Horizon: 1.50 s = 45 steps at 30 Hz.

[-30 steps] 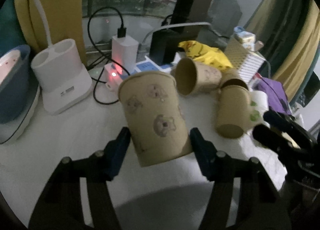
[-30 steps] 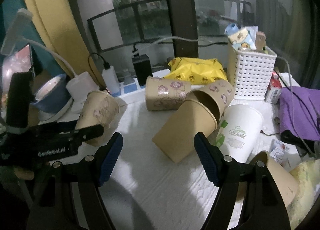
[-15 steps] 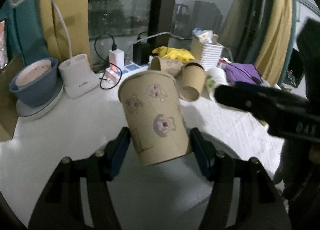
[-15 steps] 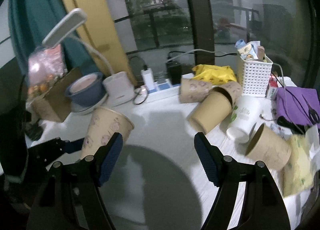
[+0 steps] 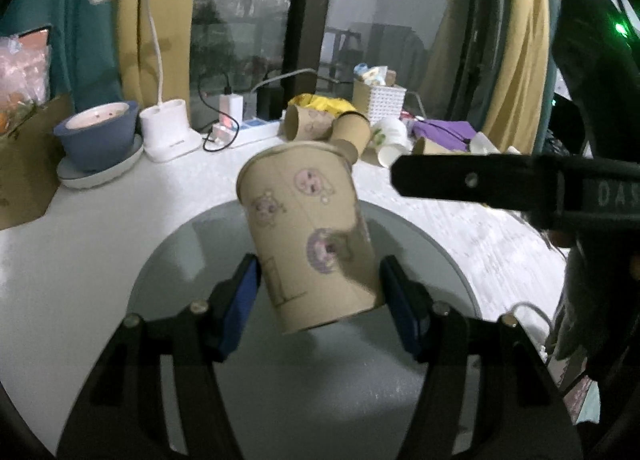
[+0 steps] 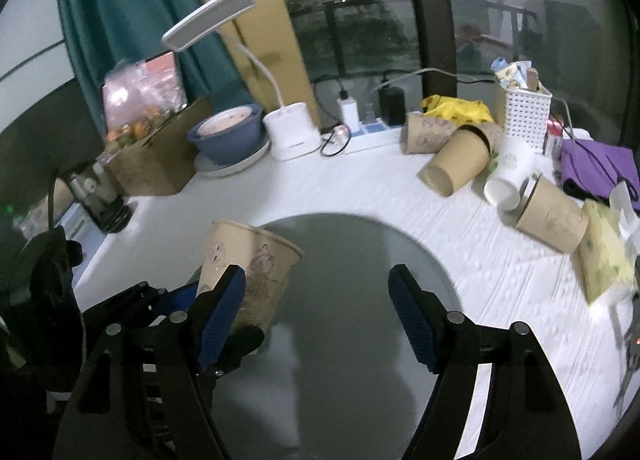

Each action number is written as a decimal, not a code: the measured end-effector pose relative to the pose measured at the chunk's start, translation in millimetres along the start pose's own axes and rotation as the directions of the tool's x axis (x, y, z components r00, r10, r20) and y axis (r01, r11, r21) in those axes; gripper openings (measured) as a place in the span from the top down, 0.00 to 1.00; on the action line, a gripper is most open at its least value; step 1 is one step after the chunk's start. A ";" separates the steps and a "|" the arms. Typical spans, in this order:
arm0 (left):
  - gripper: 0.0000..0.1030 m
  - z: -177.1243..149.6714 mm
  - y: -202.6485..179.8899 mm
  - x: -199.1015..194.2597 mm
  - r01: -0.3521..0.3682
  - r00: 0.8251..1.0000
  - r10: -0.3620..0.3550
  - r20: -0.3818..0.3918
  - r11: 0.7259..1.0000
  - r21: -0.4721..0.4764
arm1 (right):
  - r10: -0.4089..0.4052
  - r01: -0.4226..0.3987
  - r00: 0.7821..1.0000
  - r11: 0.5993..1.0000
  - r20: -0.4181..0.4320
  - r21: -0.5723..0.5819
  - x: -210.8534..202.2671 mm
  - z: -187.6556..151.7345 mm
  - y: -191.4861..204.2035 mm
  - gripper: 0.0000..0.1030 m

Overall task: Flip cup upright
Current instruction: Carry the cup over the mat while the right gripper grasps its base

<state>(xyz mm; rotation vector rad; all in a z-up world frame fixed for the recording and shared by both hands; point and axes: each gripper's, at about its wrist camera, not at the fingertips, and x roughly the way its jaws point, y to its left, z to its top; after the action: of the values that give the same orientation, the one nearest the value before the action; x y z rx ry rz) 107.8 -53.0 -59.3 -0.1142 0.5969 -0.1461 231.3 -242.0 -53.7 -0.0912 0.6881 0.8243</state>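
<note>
My left gripper point(image 5: 318, 296) is shut on a tan paper cup point(image 5: 308, 232) with cartoon prints, held rim up and slightly tilted above a grey round mat point(image 5: 420, 244). The same cup point(image 6: 250, 264) shows in the right wrist view, at the left over the mat point(image 6: 352, 260), partly behind my right gripper's left finger. My right gripper point(image 6: 316, 316) is open and empty, its fingers wide apart above the mat. Its body point(image 5: 520, 184) crosses the right side of the left wrist view.
Several paper cups lie on their sides at the back right: a tan one point(image 6: 456, 164), a white one point(image 6: 506, 176), another tan one point(image 6: 552, 212). A white lamp base point(image 6: 292, 132), blue bowl point(image 6: 228, 136), power strip, cardboard box and white basket point(image 6: 526, 112) line the back.
Both grippers have drawn back from the cup pile toward the near side. The left gripper carried the held cup over the grey mat. The right gripper stayed open.
</note>
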 end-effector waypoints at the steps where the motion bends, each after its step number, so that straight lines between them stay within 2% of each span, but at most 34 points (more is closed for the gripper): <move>1: 0.39 -5.3 -1.4 -5.2 0.004 1.000 -0.004 0.017 1.000 0.004 | 0.006 -0.006 1.000 1.000 0.001 -0.002 -3.7 -4.2 4.7 0.25; 5: 0.39 -22.0 -7.8 -19.9 0.034 0.996 -0.035 0.077 0.999 0.011 | 0.026 -0.026 1.000 1.000 0.015 -0.017 -16.0 -15.0 21.7 0.25; 10: 0.39 -39.0 -21.3 -39.2 0.082 0.983 -0.091 0.161 0.995 0.057 | 0.065 -0.065 0.998 0.998 0.021 -0.018 -23.5 -22.3 38.6 0.25; 15: 0.39 -48.9 -29.6 -60.8 0.056 0.966 -0.078 0.246 0.994 0.095 | 0.096 -0.096 0.995 0.995 0.028 -0.019 -34.7 -29.9 53.4 0.25; 22: 0.39 -52.6 -35.5 -84.6 0.009 0.934 -0.057 0.352 0.991 0.136 | 0.174 -0.175 0.984 0.984 0.035 0.026 -46.0 -27.9 57.3 0.25; 30: 0.39 -55.0 -37.5 -87.3 -0.009 0.925 -0.050 0.377 0.988 0.153 | 0.261 -0.261 0.965 0.960 0.010 0.098 -42.5 -23.6 50.1 0.25; 37: 0.40 -58.3 -43.0 -89.3 -0.029 0.914 -0.047 0.404 0.983 0.179 | 0.276 -0.273 0.961 0.954 -0.005 0.123 -36.5 -22.7 46.8 0.25; 45: 0.40 -59.8 -45.7 -93.7 -0.016 0.908 -0.073 0.413 0.978 0.208 | 0.356 -0.346 0.934 0.919 -0.021 0.190 -28.2 -20.4 37.2 0.26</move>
<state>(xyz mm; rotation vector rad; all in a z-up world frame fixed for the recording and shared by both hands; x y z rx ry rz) -7.4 -86.0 -50.0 0.0496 0.1469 -0.2052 180.9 -241.4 -46.0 0.1837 0.8438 1.1012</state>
